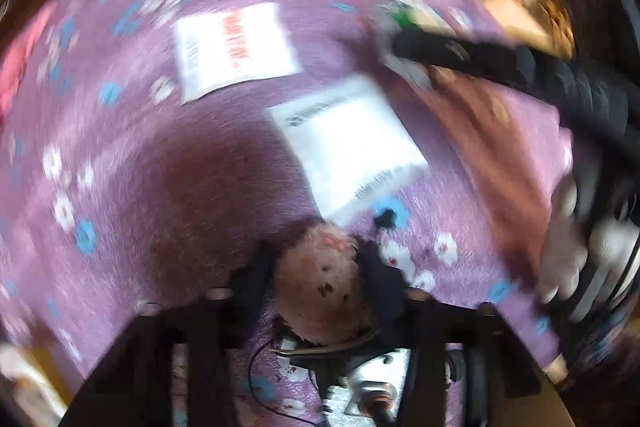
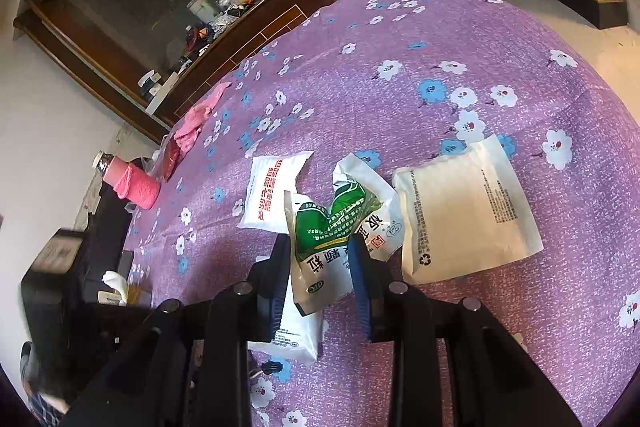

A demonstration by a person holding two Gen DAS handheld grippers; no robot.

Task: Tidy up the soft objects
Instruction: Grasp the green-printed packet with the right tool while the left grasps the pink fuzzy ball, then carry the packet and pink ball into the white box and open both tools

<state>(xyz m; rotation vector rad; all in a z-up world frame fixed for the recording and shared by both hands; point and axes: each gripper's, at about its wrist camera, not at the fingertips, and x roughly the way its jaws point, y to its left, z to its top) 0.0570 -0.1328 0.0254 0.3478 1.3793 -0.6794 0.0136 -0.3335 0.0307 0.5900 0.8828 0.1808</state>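
Fuzzy pink plush toy (image 1: pixel 320 287) sits clamped in the closed left gripper (image 1: pixel 318 279). Beside it, the right gripper (image 2: pixel 320 259) is shut on a green-and-white packet (image 2: pixel 332 227), lifted over the purple flowered bedspread (image 2: pixel 440 39). Sorting is under way; next, each likely needs setting down by the white packets (image 2: pixel 468 207) beyond. Farther back stand a pink bottle (image 2: pixel 128 183) and wooden shelf (image 2: pixel 132 27).
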